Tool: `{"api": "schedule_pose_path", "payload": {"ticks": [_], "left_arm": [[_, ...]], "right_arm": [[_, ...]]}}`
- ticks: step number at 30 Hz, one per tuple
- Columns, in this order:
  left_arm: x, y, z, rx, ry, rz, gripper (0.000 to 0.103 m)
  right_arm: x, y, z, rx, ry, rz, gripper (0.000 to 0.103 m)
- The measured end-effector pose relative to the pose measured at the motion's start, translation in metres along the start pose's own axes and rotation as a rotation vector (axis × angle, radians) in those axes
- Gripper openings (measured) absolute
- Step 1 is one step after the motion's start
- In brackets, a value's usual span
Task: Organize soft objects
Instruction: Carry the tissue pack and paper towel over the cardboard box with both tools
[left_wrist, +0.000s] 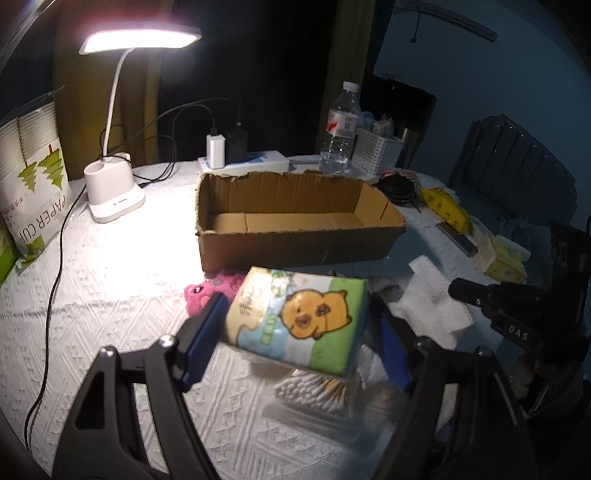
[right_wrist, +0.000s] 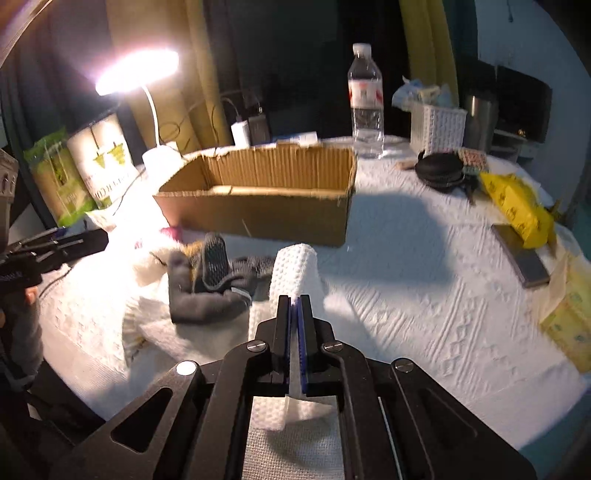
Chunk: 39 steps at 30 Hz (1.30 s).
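Left gripper (left_wrist: 295, 321) clamped on a tissue pack (left_wrist: 299, 317), held above a bag of cotton swabs (left_wrist: 314, 391) just in front of the open cardboard box (left_wrist: 295, 218). Right gripper (right_wrist: 295, 317) pinched tight on a white textured cloth (right_wrist: 295, 269), beside dark socks (right_wrist: 210, 284) on the white tablecloth (right_wrist: 424, 295). Pink plush (left_wrist: 210, 291) near the box.

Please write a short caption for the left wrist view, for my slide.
Left gripper holds a tissue pack above the table, with the empty cardboard box behind it.
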<state>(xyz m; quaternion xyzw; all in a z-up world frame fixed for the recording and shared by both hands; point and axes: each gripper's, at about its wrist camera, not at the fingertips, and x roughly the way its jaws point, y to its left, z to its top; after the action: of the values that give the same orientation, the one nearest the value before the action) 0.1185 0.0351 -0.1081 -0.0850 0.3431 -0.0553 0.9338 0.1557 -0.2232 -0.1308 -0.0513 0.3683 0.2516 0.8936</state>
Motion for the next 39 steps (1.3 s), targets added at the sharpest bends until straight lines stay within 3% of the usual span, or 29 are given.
{"api": "schedule_pose_path", "payload": {"ticks": [21, 39], "left_arm": [[-0.002, -0.015, 0.059, 0.039, -0.108, 0.013, 0.076], [0.051, -0.018, 0.098, 0.056, -0.095, 0.022, 0.076]], "right_arm": [[-0.061, -0.002, 0.093, -0.119, -0.239, -0.007, 0.004], [-0.019, -0.010, 0.152, -0.171, -0.277, 0.046, 0.004]]}}
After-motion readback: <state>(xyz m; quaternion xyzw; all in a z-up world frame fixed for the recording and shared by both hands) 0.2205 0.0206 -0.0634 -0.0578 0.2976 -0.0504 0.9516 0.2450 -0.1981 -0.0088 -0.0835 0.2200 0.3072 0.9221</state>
